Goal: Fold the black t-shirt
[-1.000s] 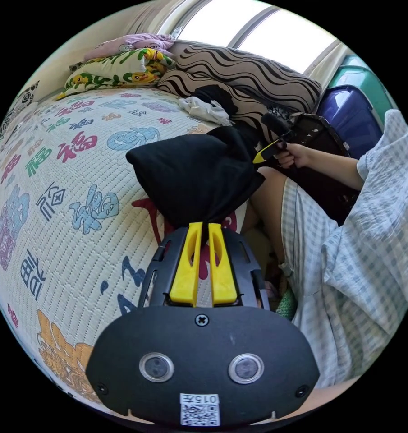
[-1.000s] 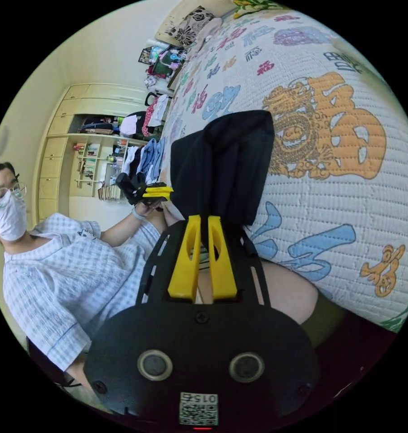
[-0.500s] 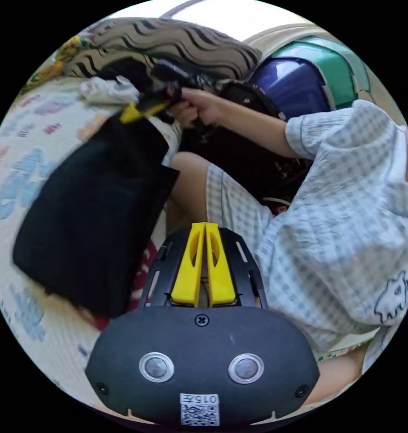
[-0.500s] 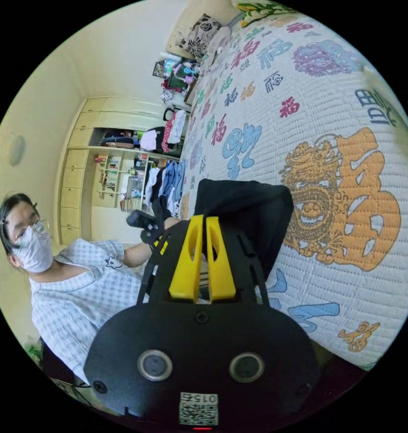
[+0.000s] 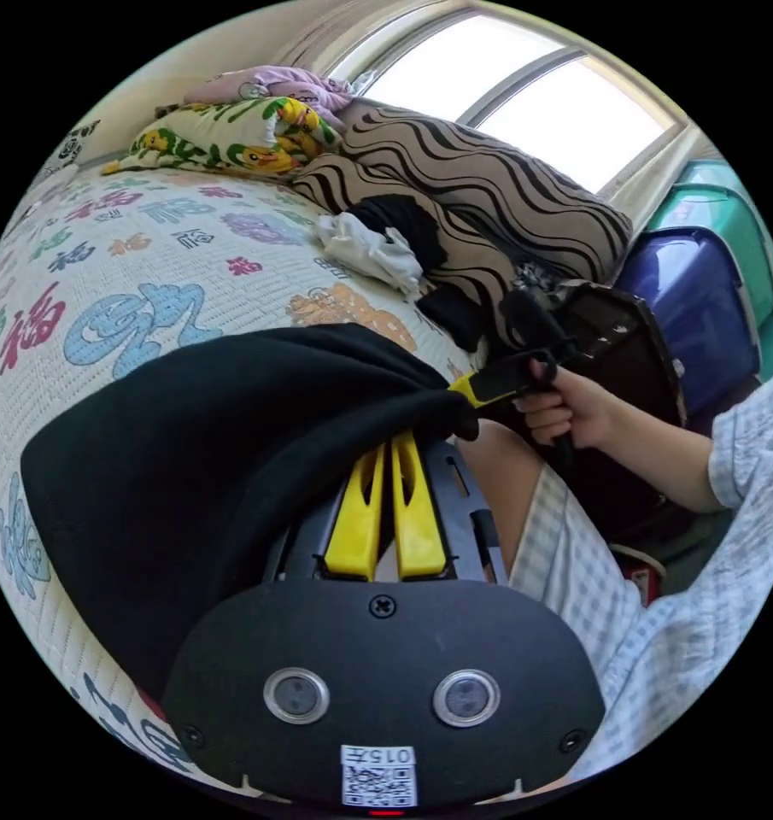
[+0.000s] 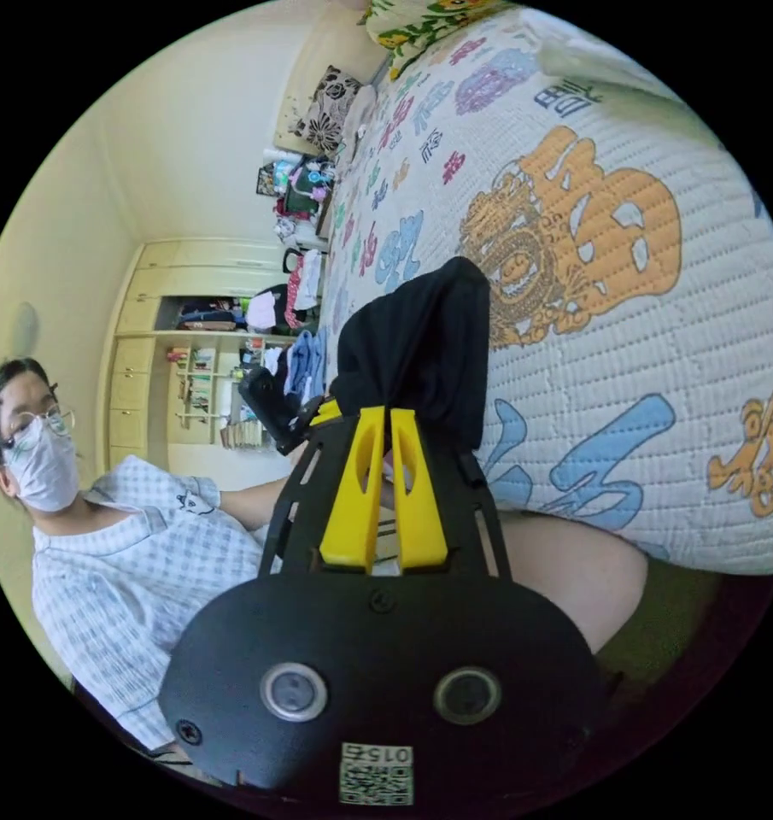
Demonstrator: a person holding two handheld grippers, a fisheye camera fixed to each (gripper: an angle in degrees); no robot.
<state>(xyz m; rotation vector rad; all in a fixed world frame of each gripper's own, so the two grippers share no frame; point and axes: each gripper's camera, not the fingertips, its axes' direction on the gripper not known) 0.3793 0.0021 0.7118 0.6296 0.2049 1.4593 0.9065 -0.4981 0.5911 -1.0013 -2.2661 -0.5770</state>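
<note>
The black t-shirt (image 5: 207,444) lies bunched on the patterned bed cover (image 5: 147,256) in the left gripper view. My left gripper (image 5: 392,446) has its yellow jaws close together at the shirt's near edge, with the tips hidden under the cloth. Just to the right, a hand holds my right gripper (image 5: 465,395), pinched on the same edge. In the right gripper view the black t-shirt (image 6: 420,342) rises from my right gripper (image 6: 384,420), which is shut on it. The left gripper (image 6: 318,414) sits close beside it, at the shirt's edge.
Striped pillows (image 5: 488,179), a white cloth (image 5: 365,248) and dark clothes lie at the head of the bed. Blue and green bins (image 5: 702,307) stand beside it. The person (image 6: 130,581) sits at the bed's edge, with open wardrobe shelves (image 6: 207,376) behind.
Half a second ago the left gripper was shut on nothing, away from the shirt. Now it is back at the shirt's near edge, close to the right gripper, which kept its hold.
</note>
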